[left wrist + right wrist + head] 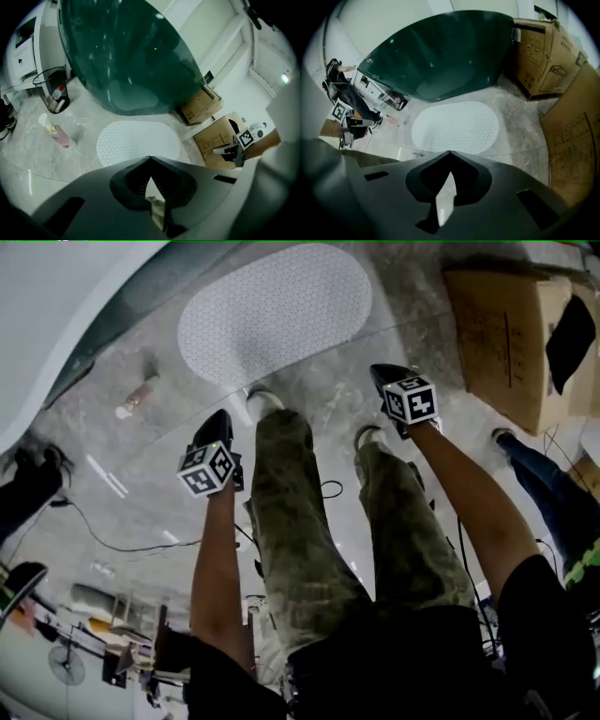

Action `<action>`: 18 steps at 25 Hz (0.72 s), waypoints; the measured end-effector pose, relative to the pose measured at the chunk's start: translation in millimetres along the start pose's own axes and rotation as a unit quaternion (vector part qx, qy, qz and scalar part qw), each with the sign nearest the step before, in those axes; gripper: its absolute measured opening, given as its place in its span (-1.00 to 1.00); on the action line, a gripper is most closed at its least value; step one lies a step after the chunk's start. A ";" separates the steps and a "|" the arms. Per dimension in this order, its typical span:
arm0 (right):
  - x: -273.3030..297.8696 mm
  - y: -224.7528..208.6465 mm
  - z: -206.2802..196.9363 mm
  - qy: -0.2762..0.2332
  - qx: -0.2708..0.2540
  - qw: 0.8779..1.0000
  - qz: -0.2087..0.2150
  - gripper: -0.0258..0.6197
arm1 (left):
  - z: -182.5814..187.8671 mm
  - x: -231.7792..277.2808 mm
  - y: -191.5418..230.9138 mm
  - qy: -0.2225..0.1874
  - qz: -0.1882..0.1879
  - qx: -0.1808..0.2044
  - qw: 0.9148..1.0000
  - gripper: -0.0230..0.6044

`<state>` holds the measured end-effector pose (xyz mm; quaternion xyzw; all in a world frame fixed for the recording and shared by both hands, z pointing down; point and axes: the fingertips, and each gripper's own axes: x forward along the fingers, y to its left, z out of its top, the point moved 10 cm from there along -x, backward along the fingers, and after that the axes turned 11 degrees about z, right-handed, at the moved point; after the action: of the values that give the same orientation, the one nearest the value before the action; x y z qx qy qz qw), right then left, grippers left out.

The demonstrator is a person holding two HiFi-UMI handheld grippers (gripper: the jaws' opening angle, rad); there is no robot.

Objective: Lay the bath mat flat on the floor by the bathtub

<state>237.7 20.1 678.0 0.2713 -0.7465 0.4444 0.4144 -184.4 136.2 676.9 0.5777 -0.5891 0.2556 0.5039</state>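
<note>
The white oval bath mat (277, 307) lies flat on the grey floor beside the dark green bathtub (84, 343). It also shows in the left gripper view as the mat (138, 142) and in the right gripper view as the mat (457, 126), spread out in front of the tub (440, 56). My left gripper (221, 418) hangs well above the floor, shut with nothing in it. My right gripper (380, 373) is likewise raised and shut on nothing. Neither touches the mat. The tips meet at the left gripper (150, 158) and the right gripper (449, 152).
Cardboard boxes (511, 343) stand right of the mat. A pink bottle (136, 397) lies on the floor left of it, near a wire basket (54, 91). Cables (103, 531) trail over the floor. The person's legs and shoes (262, 401) stand just behind the mat.
</note>
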 end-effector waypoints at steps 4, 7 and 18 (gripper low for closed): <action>-83.3 69.0 31.6 -0.019 0.012 1.000 -0.007 -0.85 | 20.9 -79.6 -25.6 0.014 -0.024 0.000 1.000 -0.87; -151.6 118.9 62.1 -0.037 0.012 0.999 -0.001 -0.85 | 51.7 -141.1 -43.8 0.023 -0.040 0.014 0.999 -0.87; -398.4 257.4 140.8 -0.185 -0.021 0.982 -0.037 -0.85 | 190.4 -350.3 -100.9 -0.083 -0.113 0.045 0.989 -0.87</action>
<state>188.4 27.5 185.8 0.3670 -0.8090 0.3551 0.2913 -207.9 95.9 268.3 0.6816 -0.5478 0.1745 0.4526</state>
